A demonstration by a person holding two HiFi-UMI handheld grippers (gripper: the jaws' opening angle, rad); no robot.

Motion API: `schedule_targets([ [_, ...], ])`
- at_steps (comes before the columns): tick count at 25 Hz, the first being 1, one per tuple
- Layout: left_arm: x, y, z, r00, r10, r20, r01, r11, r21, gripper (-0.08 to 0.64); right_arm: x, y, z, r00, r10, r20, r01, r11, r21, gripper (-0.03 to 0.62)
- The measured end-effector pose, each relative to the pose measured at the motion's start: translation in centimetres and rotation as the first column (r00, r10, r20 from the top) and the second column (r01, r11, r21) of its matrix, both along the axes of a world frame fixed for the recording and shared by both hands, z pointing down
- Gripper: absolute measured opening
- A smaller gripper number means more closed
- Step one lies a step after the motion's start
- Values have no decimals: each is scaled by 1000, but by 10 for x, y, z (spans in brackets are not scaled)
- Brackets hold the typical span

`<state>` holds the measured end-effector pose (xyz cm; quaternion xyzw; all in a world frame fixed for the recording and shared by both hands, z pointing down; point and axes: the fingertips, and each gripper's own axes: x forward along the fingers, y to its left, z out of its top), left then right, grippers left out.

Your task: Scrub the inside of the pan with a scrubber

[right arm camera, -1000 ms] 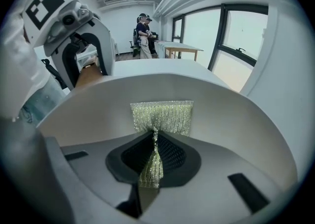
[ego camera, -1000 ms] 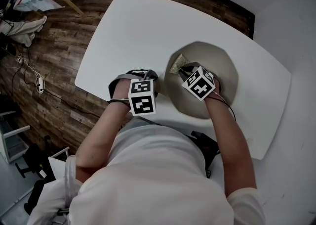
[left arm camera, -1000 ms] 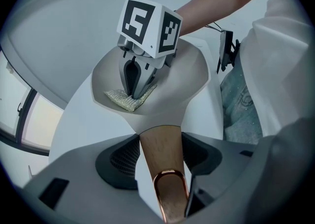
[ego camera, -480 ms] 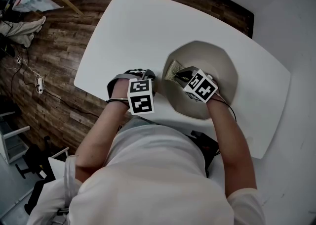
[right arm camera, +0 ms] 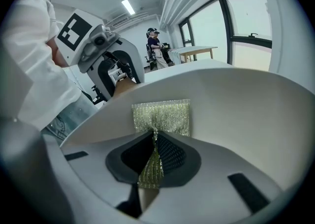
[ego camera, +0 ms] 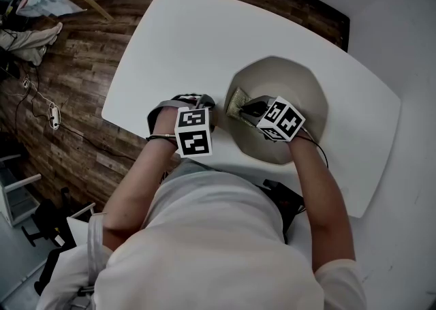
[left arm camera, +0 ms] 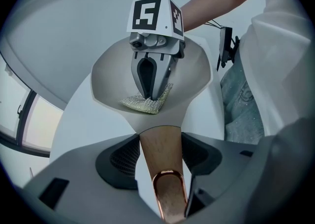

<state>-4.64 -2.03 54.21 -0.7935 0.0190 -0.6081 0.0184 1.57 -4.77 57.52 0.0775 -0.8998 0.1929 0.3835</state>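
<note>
- Far left, seen only from the head view: a wooden floor (ego camera: 75, 84) with a loose cable (ego camera: 52, 114) lying on it; the white table (ego camera: 177, 36) runs from there across to the right.
- The left gripper (ego camera: 202, 106) sits at the table's near edge, just left of the pan; from above, its marker cube and the person's hand cover what it holds; the left gripper view shows its jaws pressed tight on both sides of the pan's wood-coloured handle (left arm camera: 163, 171), which has a copper-coloured ring at its end.
- The pan (ego camera: 308, 87), pale grey, stands on the table right of the middle, with its handle toward the left gripper.
- The scrubber (ego camera: 236, 102), a glittery yellow-green pad, lies against the pan's inner wall on the handle side.
- The right gripper (ego camera: 253, 107) reaches into the pan from the near side; from above, its cube hides the grip; the right gripper view shows the jaws closed on a pinched fold of the scrubber, with the rest of it spread flat on the pan wall; the left gripper view shows the same from the front, with the jaw tips down on the pad.
- A black clip-on device (ego camera: 283, 199) hangs at the person's waist, below the pan in the head view.
- Only the right gripper view shows the room past the pan's rim: a distant person (right arm camera: 155, 46), tall windows (right arm camera: 246, 18) and ceiling lights (right arm camera: 128, 6).
</note>
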Motion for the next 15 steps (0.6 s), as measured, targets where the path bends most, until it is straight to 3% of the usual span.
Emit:
schedule_targets([
  [15, 3, -2, -2, 1000, 15, -2, -15, 1000, 8, 256, 0, 29, -9, 993, -42, 115, 65, 976, -209, 41],
])
